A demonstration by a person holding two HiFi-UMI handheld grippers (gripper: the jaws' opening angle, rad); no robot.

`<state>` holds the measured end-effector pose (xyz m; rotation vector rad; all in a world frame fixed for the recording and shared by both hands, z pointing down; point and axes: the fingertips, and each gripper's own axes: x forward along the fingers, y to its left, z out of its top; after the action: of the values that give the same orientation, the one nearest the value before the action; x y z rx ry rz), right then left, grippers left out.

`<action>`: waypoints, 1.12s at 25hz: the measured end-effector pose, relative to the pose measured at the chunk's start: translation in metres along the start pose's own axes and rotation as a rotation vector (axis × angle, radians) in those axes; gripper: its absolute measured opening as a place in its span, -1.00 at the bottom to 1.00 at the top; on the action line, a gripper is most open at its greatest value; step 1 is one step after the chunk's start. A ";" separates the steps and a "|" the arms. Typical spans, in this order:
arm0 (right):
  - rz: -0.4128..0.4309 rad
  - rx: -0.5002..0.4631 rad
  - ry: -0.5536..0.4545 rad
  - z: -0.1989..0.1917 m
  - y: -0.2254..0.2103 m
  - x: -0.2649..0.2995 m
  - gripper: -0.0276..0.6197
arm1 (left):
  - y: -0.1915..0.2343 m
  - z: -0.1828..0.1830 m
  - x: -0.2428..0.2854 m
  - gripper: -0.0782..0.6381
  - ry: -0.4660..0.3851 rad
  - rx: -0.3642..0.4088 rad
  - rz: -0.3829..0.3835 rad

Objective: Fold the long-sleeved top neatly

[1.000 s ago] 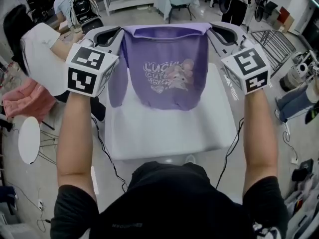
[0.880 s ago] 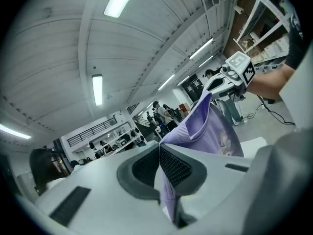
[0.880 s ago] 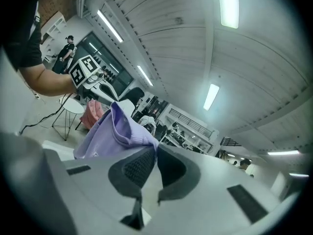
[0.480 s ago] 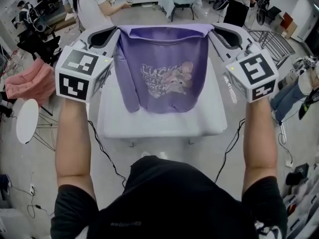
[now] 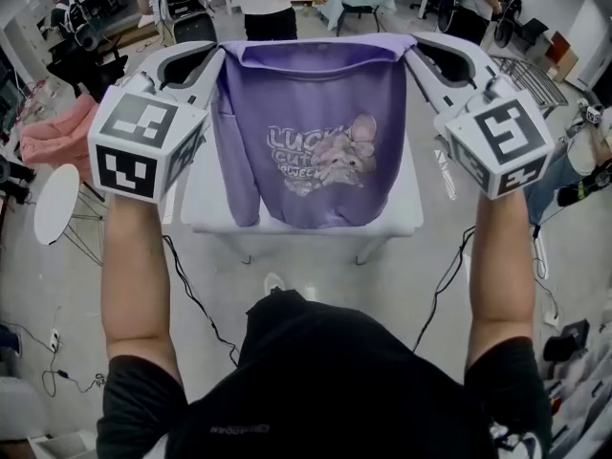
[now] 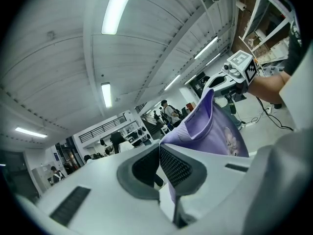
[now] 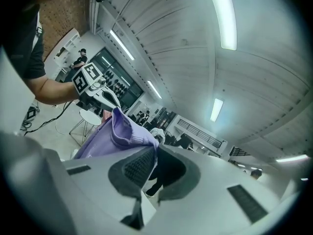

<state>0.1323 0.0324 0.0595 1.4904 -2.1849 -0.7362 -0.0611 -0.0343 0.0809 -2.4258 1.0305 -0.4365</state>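
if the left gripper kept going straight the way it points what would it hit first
The left gripper is shut on the purple top; past that its line looks free, open air until the people standing far off, though depth is unclear.

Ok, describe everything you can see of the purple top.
The purple top is soft lilac knit with ribbed trim and a cartoon print with lettering. It hangs spread out over the white table, the left gripper and right gripper each shut on an upper corner. One sleeve dangles below the left gripper.
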 end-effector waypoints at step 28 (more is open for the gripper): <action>0.129 0.474 0.765 -0.447 0.130 0.299 -0.83 | -0.057 -0.434 0.338 -0.76 0.610 -0.347 -0.412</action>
<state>0.1937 -0.2987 0.4987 1.4740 -1.8610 0.3900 0.0006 -0.3756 0.5121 -2.9056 0.8713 -1.2943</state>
